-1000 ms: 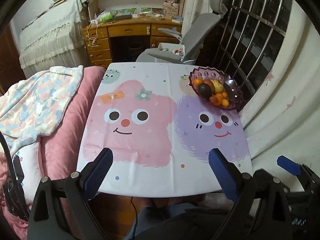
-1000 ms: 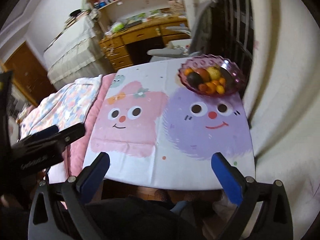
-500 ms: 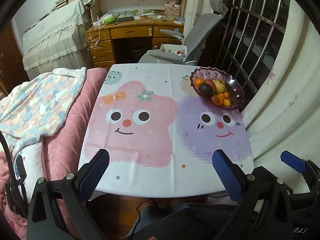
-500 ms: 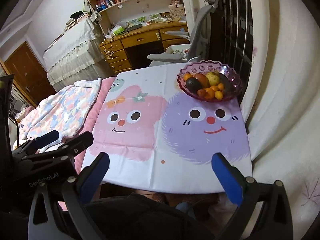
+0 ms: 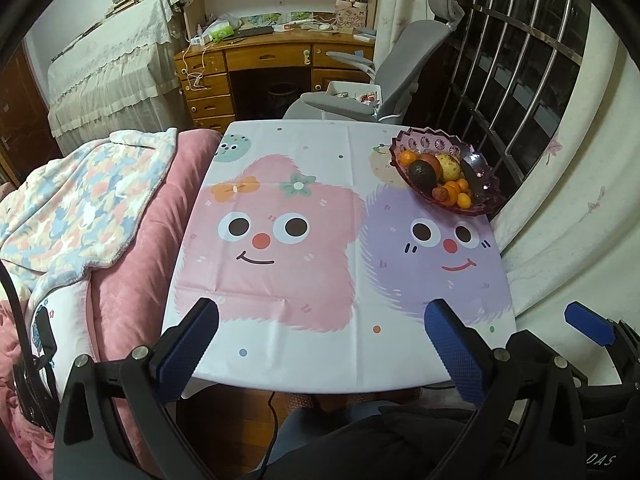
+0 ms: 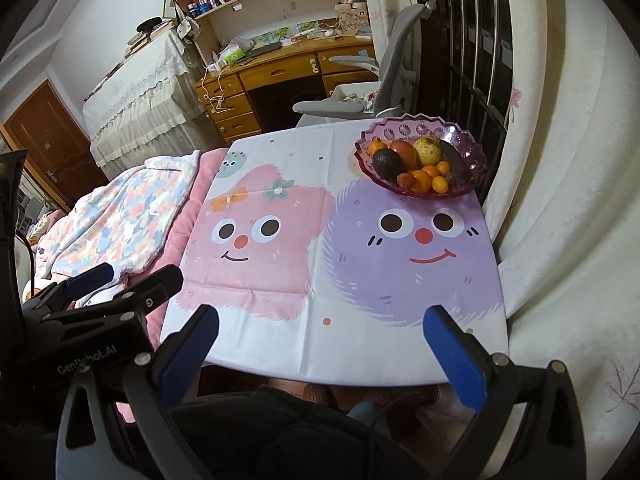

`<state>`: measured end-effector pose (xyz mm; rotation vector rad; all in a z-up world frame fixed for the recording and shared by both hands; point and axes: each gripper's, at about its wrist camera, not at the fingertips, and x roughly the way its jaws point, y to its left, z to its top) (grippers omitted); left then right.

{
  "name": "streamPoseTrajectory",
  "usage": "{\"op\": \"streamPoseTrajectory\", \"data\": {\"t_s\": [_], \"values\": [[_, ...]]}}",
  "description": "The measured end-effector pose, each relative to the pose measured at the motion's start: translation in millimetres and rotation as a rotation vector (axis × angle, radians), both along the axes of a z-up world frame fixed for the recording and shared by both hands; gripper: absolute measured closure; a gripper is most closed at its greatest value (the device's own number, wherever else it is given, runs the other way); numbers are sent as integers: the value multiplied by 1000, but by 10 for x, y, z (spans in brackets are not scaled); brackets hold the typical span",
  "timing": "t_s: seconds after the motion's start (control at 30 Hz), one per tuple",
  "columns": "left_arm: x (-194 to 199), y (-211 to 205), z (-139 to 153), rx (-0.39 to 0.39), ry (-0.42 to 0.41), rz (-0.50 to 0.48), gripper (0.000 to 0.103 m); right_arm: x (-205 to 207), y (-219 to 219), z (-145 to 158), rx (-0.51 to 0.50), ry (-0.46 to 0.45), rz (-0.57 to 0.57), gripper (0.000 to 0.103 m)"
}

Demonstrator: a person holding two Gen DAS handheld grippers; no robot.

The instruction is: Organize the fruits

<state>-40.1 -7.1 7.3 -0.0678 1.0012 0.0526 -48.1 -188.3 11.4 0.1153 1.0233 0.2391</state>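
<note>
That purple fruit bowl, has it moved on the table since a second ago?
No. The purple fruit bowl sits above the purple face's eyes as before.

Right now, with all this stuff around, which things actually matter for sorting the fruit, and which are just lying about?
For the job:
- purple scalloped glass bowl
- dark avocado, small oranges, yellow round fruit, all in the bowl
- left gripper and right gripper, both open and empty

Lying about:
- cartoon-face tablecloth
- patterned fleece blanket
- grey office chair
- wooden desk
</note>
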Motion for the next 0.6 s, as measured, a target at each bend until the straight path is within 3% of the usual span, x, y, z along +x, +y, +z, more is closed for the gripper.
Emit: {"op": "streamPoseTrajectory", "data": {"t_s": [0.6], "values": [[153, -4, 0, 31, -6, -8, 1, 104, 58, -77, -1, 20, -8, 0]]}}
